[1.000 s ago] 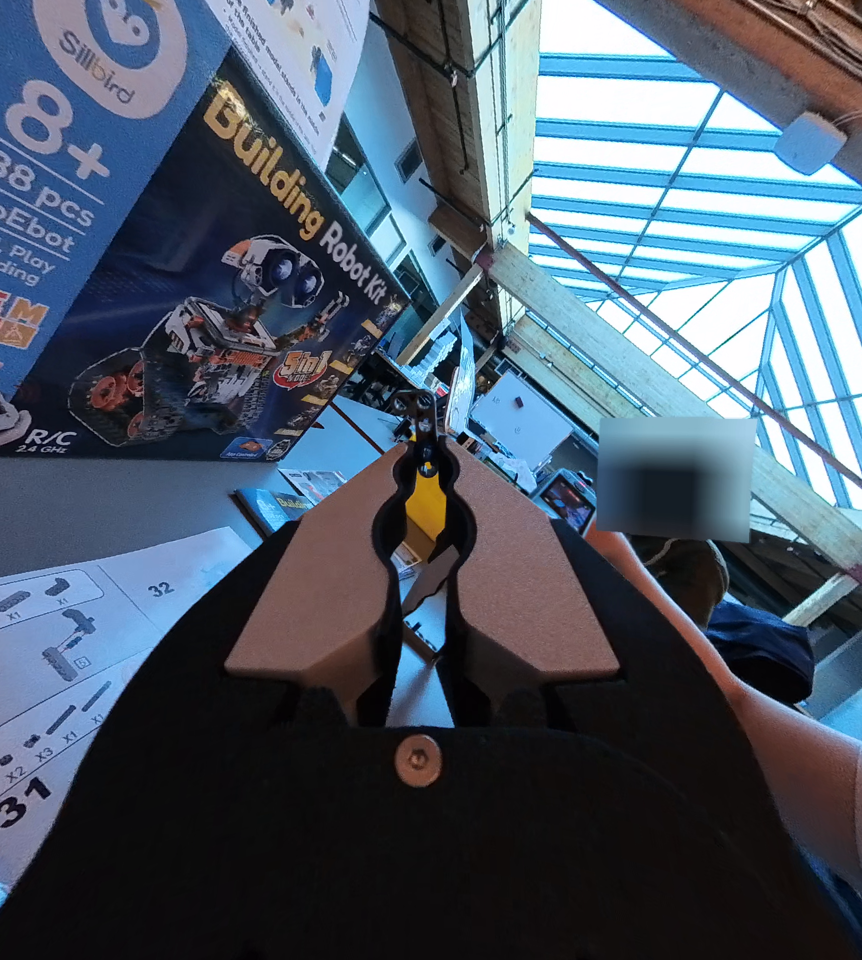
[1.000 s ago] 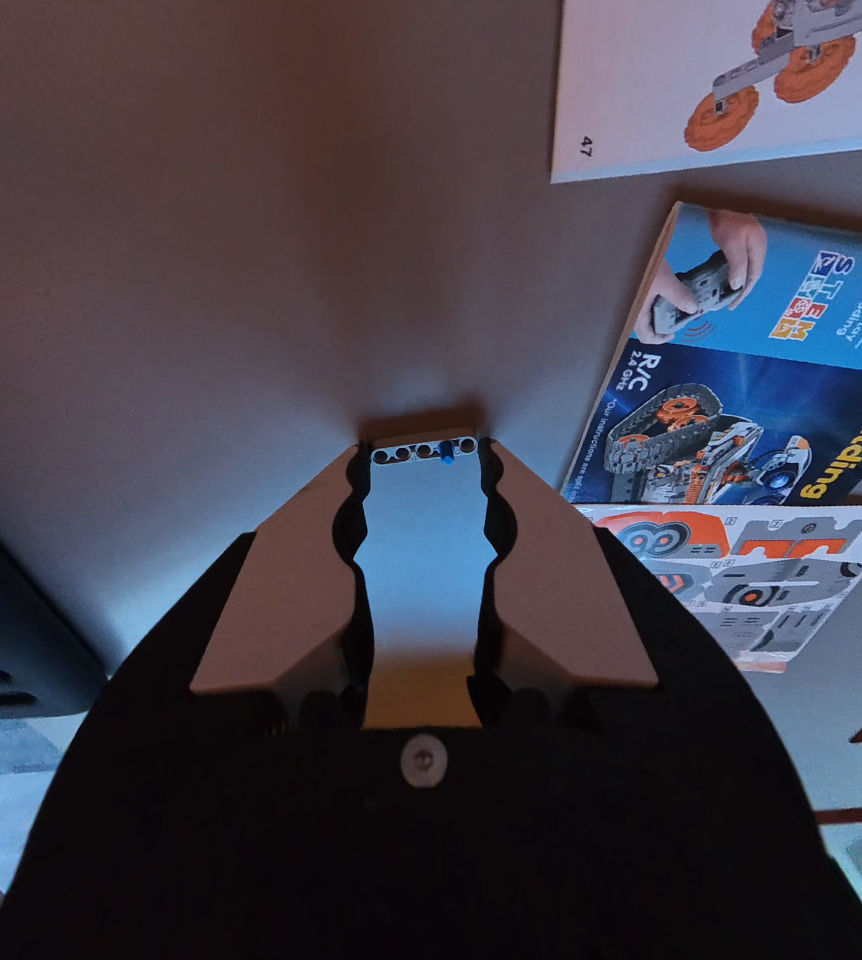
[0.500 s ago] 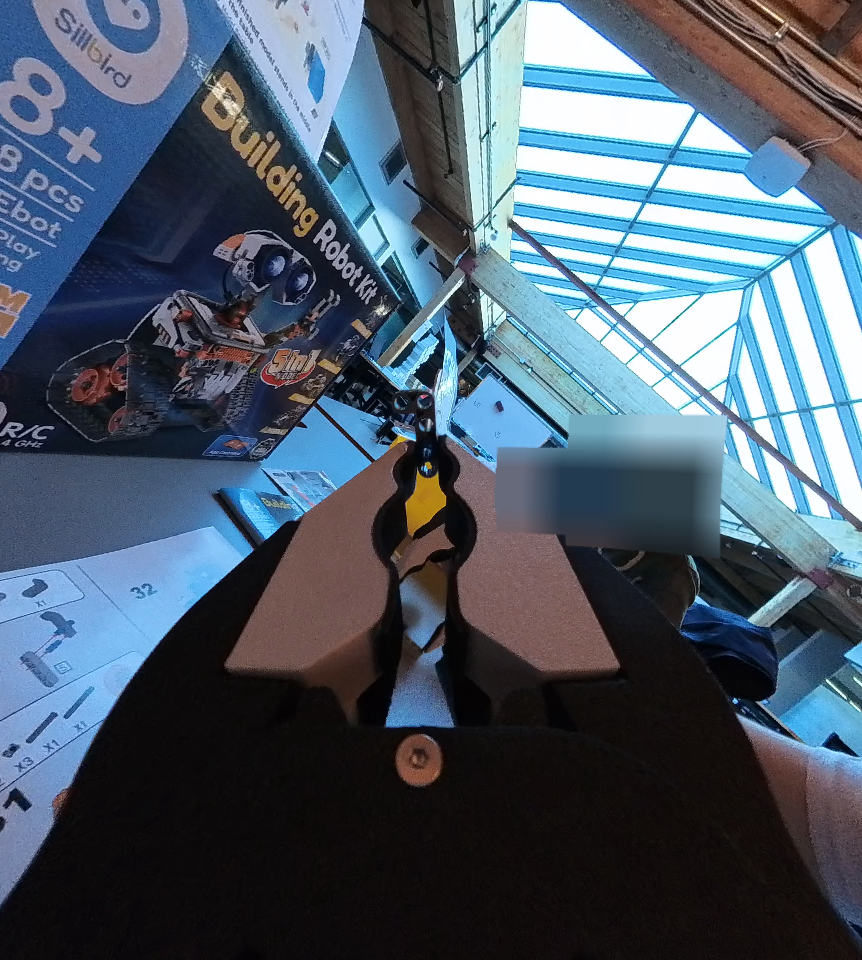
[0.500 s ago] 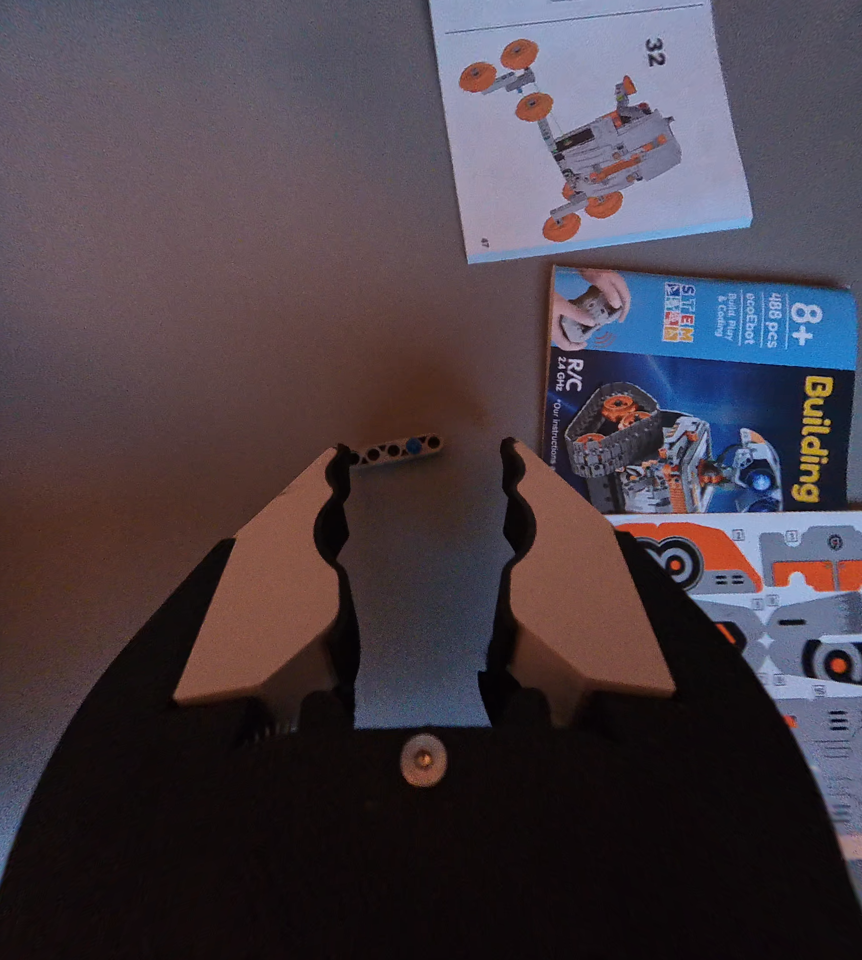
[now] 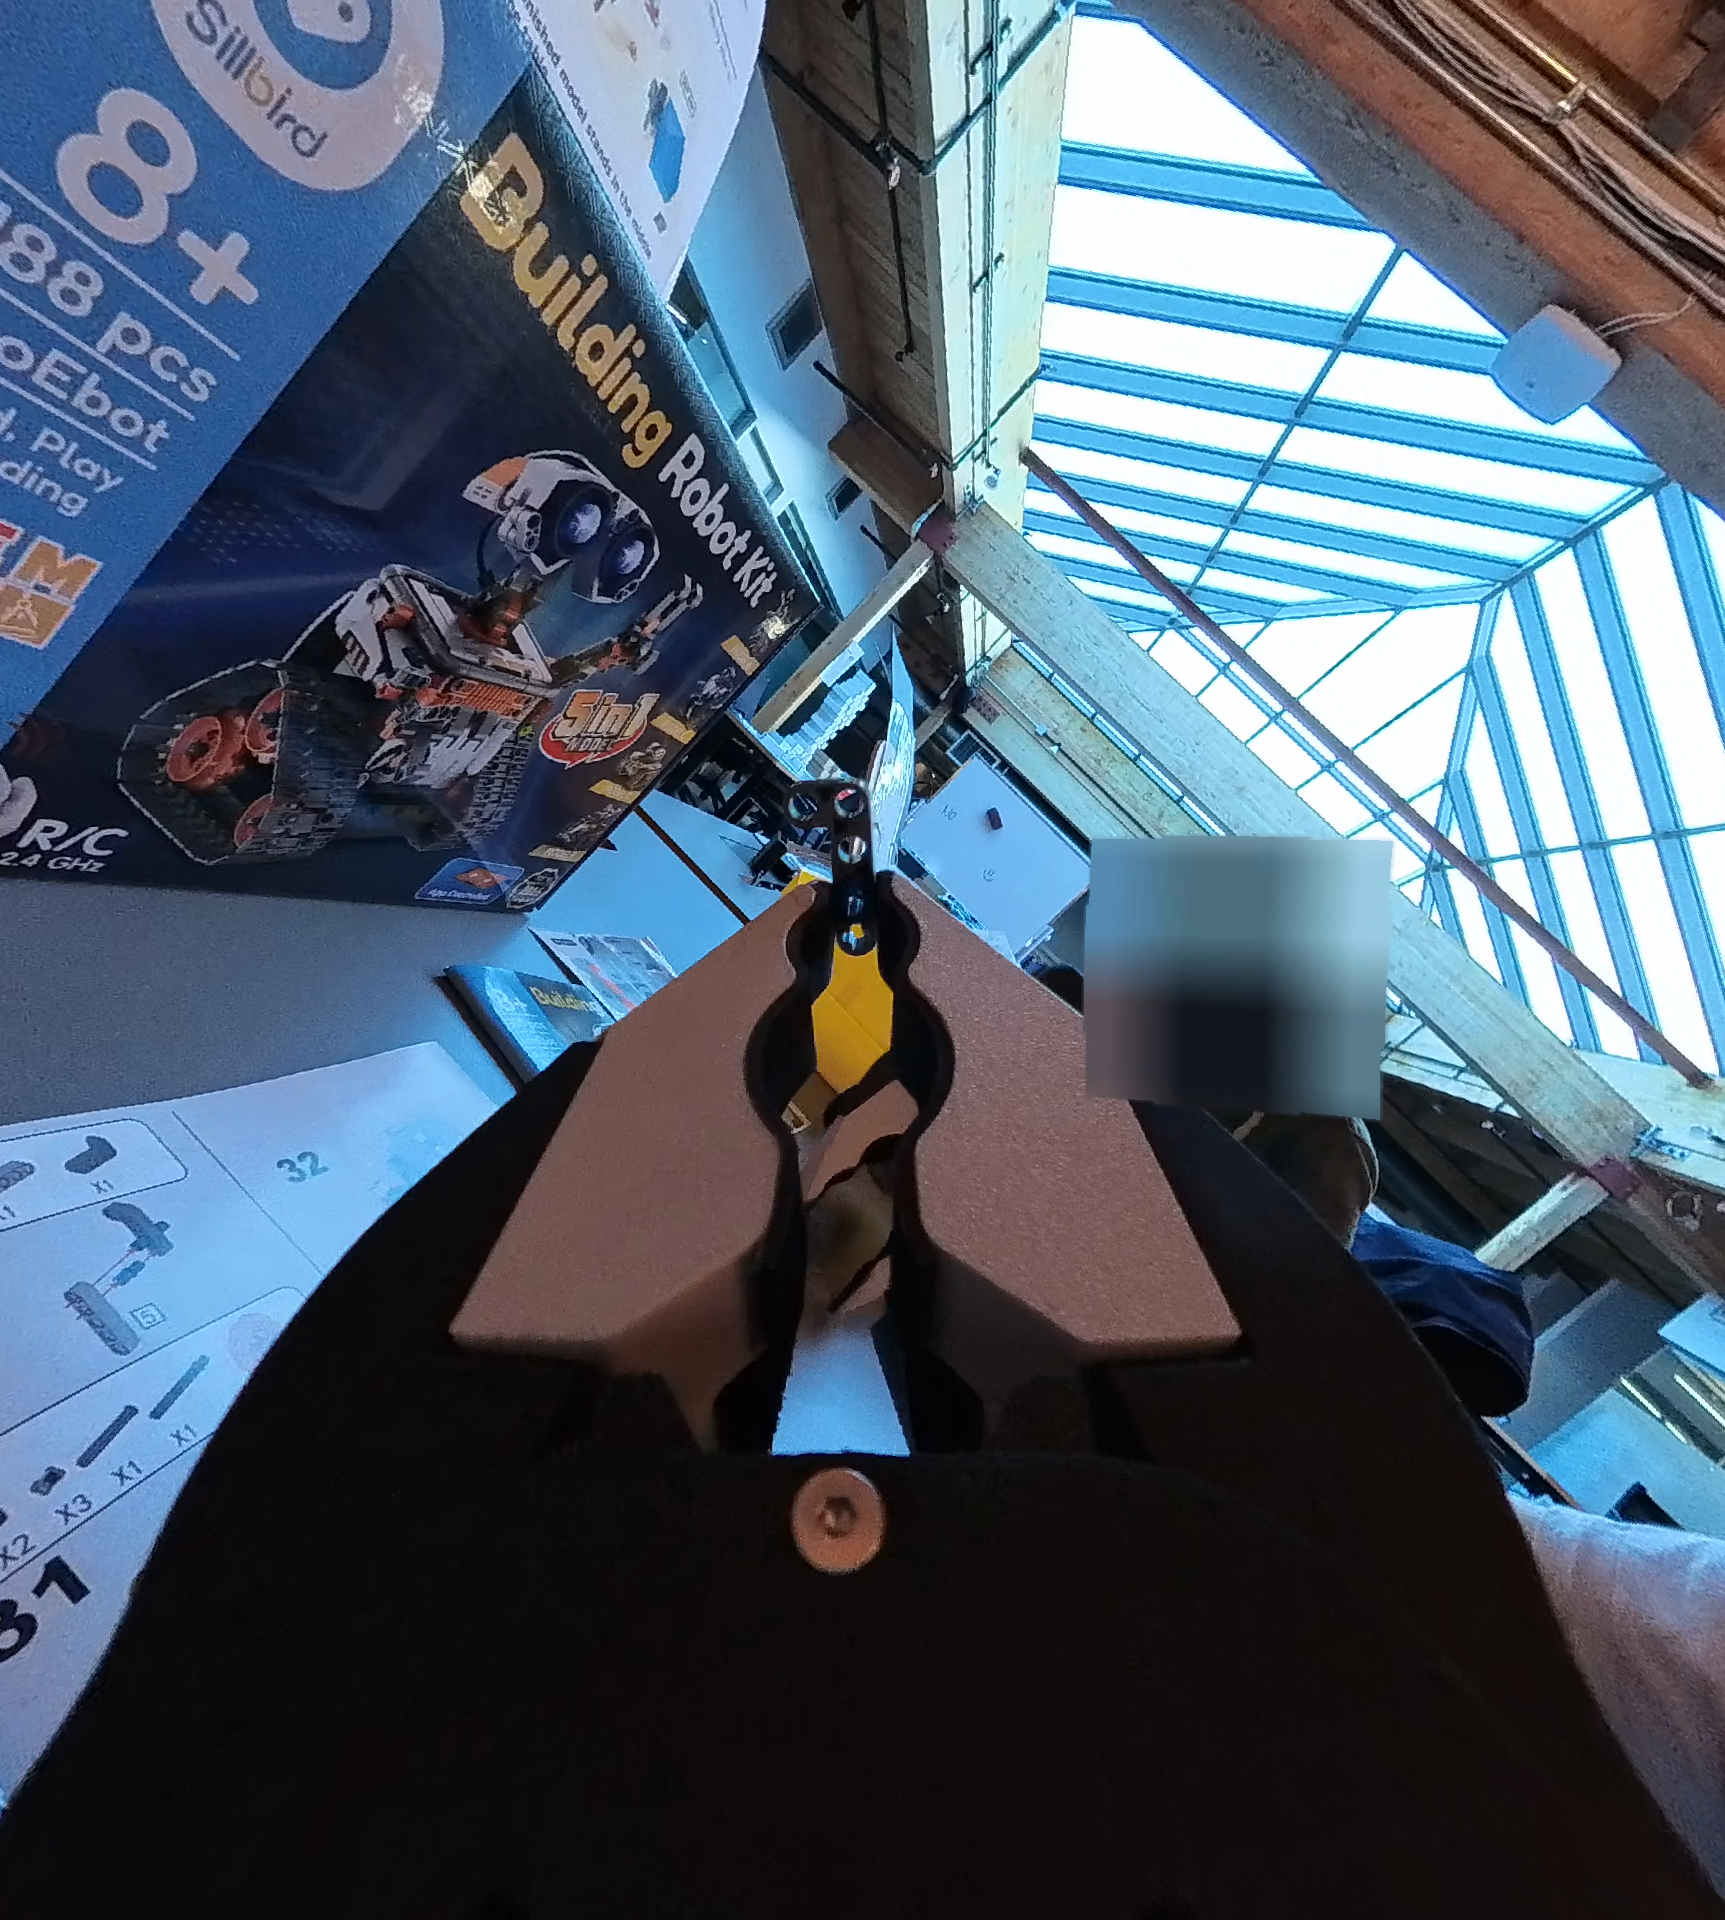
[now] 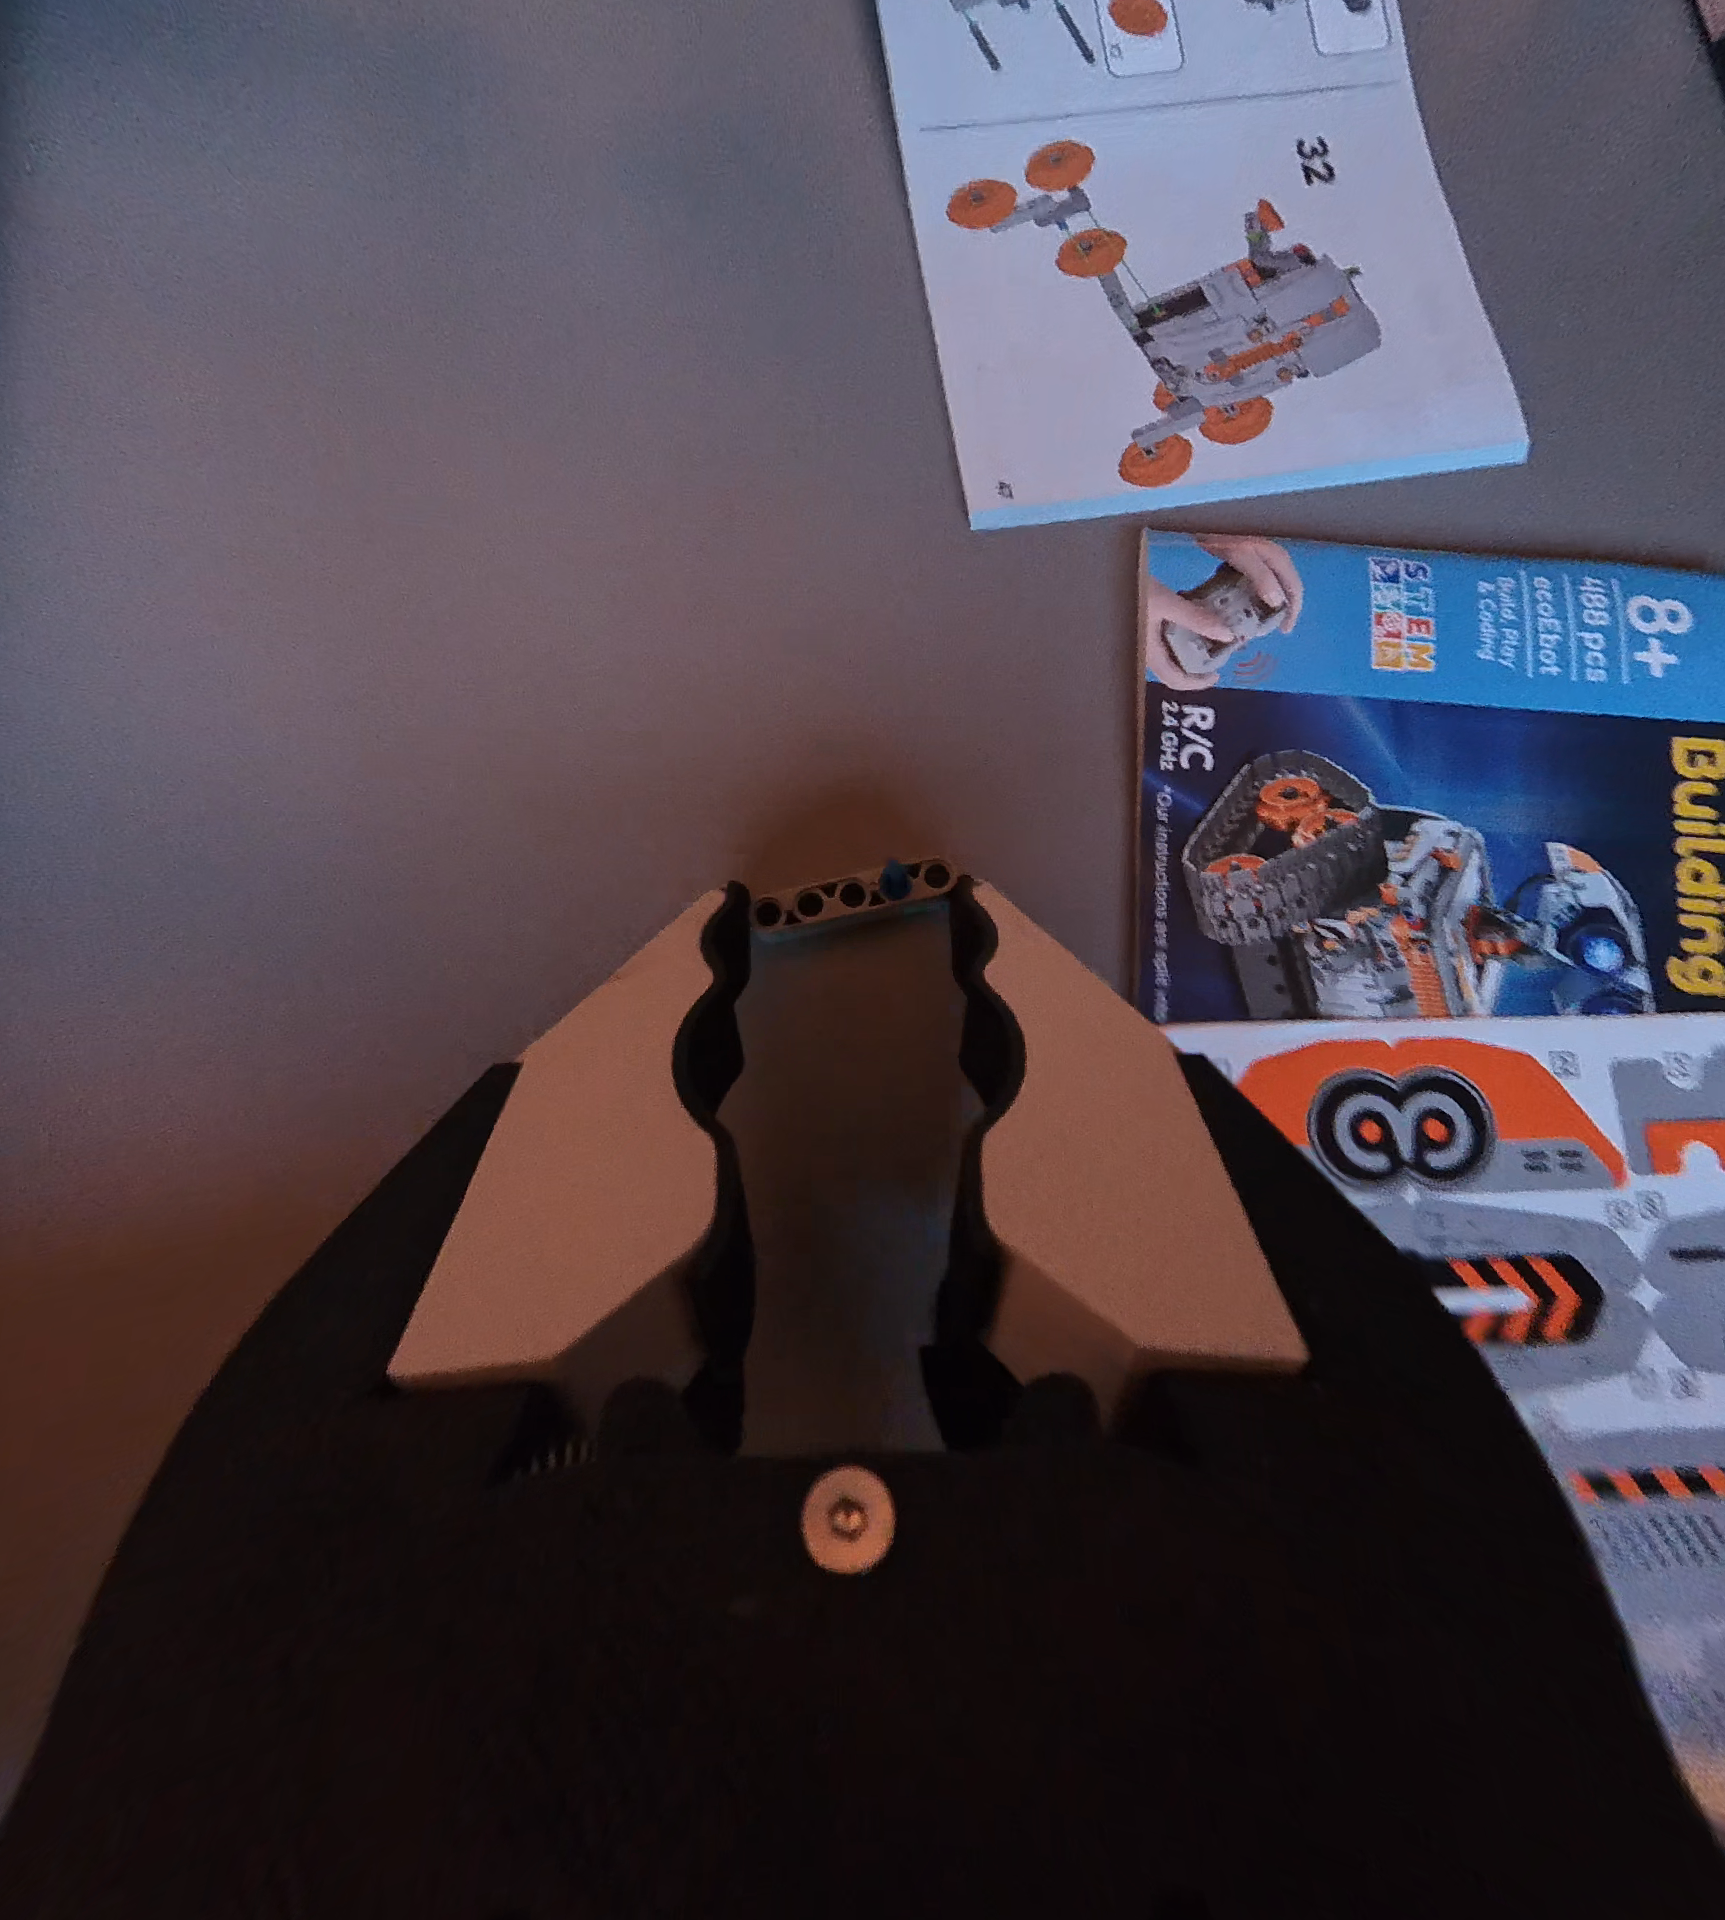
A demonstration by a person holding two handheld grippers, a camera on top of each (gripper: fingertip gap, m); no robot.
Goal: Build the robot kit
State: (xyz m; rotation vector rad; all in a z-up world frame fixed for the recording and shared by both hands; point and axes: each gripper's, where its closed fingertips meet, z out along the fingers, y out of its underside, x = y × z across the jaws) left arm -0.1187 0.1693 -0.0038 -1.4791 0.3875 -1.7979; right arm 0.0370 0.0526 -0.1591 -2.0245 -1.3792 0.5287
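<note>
My left gripper (image 5: 853,906) points up and across the room. It is shut on a thin black angled beam (image 5: 845,831) with round holes, which sticks out past the fingertips. My right gripper (image 6: 853,906) points down at the grey table (image 6: 318,520). It is shut on a short grey beam (image 6: 827,902) with several holes and a blue pin (image 6: 894,881) in one hole. The beam lies crosswise between the fingertips, and a pad presses on each end. I cannot tell whether the beam rests on the table or hangs just above it.
An open instruction booklet (image 6: 1201,260), a blue booklet (image 6: 1460,779) and a sticker sheet (image 6: 1564,1247) lie on the table to the right. In the left wrist view a large kit box (image 5: 318,468) stands at the left, above an instruction page (image 5: 110,1299). A person's sleeve (image 5: 1668,1662) is at the lower right. Left tips to right tips: about 25 cm.
The right gripper held the grey beam, then opened wide and left it lying on the table, and has now shut on it again end to end. The left gripper kept its hold.
</note>
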